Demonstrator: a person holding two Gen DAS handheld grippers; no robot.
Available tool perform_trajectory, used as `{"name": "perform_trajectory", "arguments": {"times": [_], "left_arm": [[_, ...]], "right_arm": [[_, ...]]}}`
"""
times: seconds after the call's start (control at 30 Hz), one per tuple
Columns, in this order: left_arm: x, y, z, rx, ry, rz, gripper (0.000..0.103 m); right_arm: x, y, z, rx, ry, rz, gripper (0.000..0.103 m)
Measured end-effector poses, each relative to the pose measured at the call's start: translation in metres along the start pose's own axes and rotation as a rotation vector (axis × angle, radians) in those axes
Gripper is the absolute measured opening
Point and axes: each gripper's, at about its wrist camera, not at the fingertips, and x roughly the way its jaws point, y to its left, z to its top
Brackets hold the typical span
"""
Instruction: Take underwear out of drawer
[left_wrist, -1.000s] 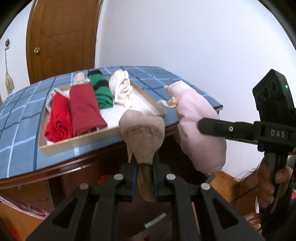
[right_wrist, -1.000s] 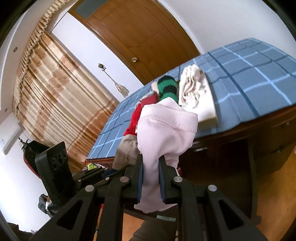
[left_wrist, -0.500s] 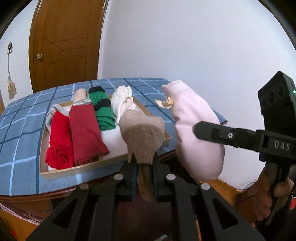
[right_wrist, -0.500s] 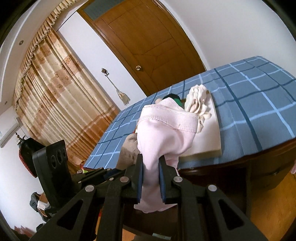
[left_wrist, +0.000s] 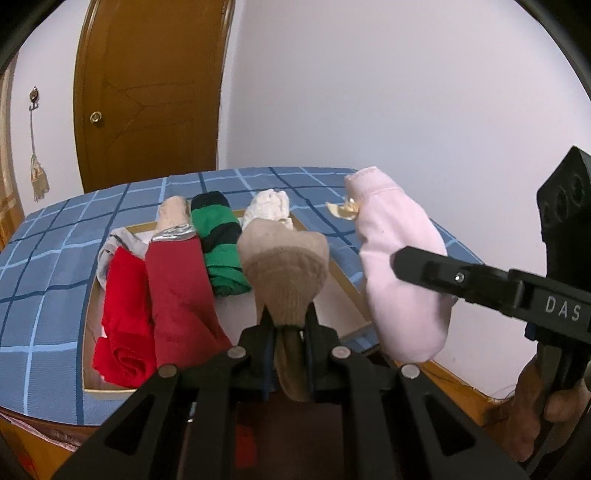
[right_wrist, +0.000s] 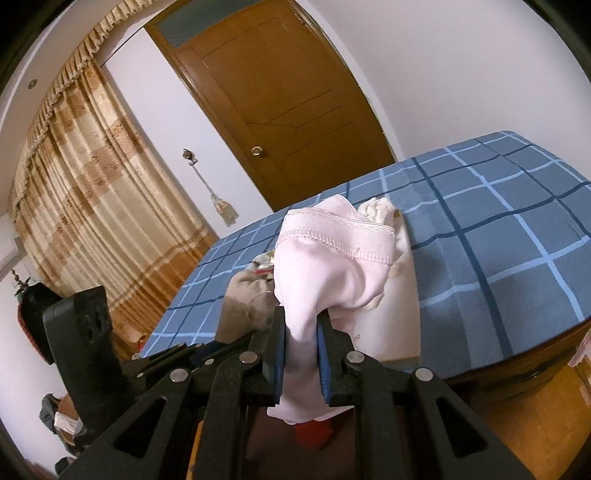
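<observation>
A shallow wooden drawer (left_wrist: 347, 286) lies on a table under a blue checked cloth (left_wrist: 48, 266). In it are rolled garments: bright red (left_wrist: 123, 295), dark red (left_wrist: 177, 291), green with black stripes (left_wrist: 219, 247), white (left_wrist: 269, 205) and grey (left_wrist: 118, 242). My left gripper (left_wrist: 288, 319) is shut on a tan knitted piece (left_wrist: 284, 266), held just in front of the drawer. To its right, my right gripper (right_wrist: 301, 323) is shut on pale pink underwear (right_wrist: 332, 258), whose lower end hangs below the jaws. In the left wrist view the pink underwear (left_wrist: 399, 277) hangs clear of the drawer.
A brown door (left_wrist: 147, 92) and a white wall stand behind the table. A striped curtain (right_wrist: 92, 184) hangs at the left. A small golden scrap (left_wrist: 341, 210) lies on the cloth beside the drawer. A hand (left_wrist: 535, 410) grips the right gripper's handle.
Both grippers have risen and moved in toward the table, each still holding its garment. The drawer's contents now show more from above.
</observation>
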Motion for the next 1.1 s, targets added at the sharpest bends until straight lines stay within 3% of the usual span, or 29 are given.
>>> {"name": "perform_trajectory", "arguments": {"times": [0.4,0.67,1.1], "left_arm": [[0.049,0.004,0.011,-0.038,0.031,0.078,0.011],[0.080,0.010,0.015,-0.078,0.062,0.111,0.011],[0.115,0.022,0.005,-0.110,0.121,0.134,0.011]], "right_arm": [[0.039,-0.014,0.016,-0.041,0.010,-0.091,0.017],[0.068,-0.019,0.018,-0.098,0.064,-0.165,0.017],[0.112,-0.043,0.007,-0.063,0.164,-0.184,0.017]]}}
